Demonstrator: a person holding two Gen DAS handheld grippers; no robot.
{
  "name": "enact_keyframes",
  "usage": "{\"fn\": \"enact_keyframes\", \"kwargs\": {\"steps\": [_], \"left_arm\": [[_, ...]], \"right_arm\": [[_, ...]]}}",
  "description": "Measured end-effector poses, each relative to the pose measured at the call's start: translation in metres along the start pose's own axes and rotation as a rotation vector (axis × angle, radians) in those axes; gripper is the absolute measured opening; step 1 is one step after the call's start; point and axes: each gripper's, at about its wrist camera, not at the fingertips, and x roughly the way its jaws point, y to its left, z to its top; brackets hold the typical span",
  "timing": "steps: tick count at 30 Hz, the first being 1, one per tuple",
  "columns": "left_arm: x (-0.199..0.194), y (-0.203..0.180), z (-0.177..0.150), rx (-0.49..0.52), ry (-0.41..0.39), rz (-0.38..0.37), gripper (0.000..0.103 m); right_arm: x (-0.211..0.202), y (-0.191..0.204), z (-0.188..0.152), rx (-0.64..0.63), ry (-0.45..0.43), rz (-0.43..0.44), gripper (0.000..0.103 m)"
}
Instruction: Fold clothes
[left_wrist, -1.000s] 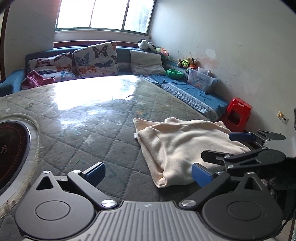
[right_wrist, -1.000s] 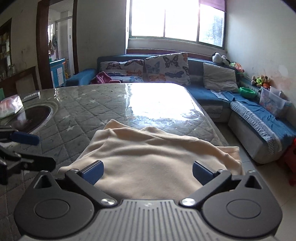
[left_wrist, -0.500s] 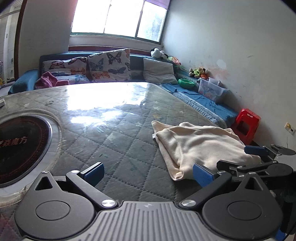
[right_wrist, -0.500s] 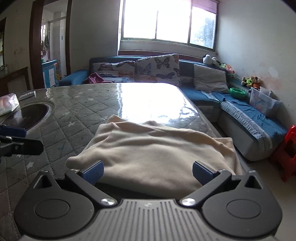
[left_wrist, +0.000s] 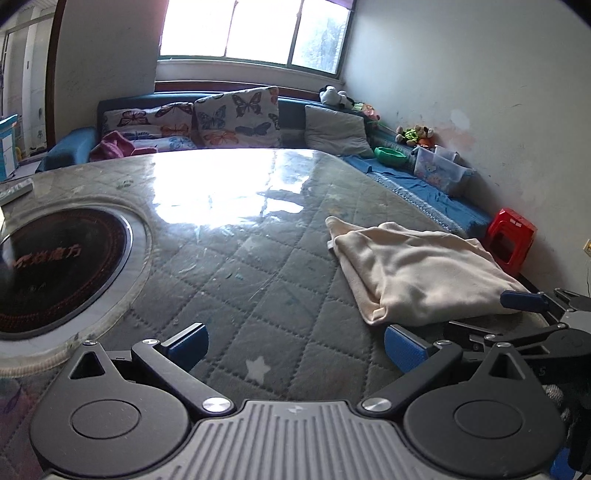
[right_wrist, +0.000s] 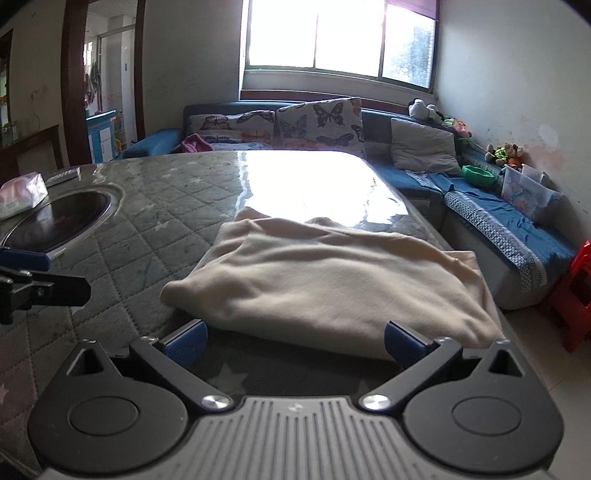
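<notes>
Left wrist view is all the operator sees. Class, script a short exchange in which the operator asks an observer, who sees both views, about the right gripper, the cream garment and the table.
Operator: Is the right gripper holding the garment?
Observer: No. The right gripper is open, with its pads wide apart and nothing clamped, at the near edge of the cream garment.
Operator: Is anything lying by the round inset that I cannot see?
Observer: Yes. A tissue pack lies on the table beside the round inset, on its left in the right wrist view.
</notes>
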Motion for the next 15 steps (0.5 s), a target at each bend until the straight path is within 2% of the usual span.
{"fn": "enact_keyframes", "kwargs": {"steps": [15], "left_arm": [[-0.012, -0.003, -0.010, 0.012, 0.010, 0.022, 0.103]], "right_arm": [[-0.013, 0.010, -0.011, -0.002, -0.002, 0.025, 0.103]]}}
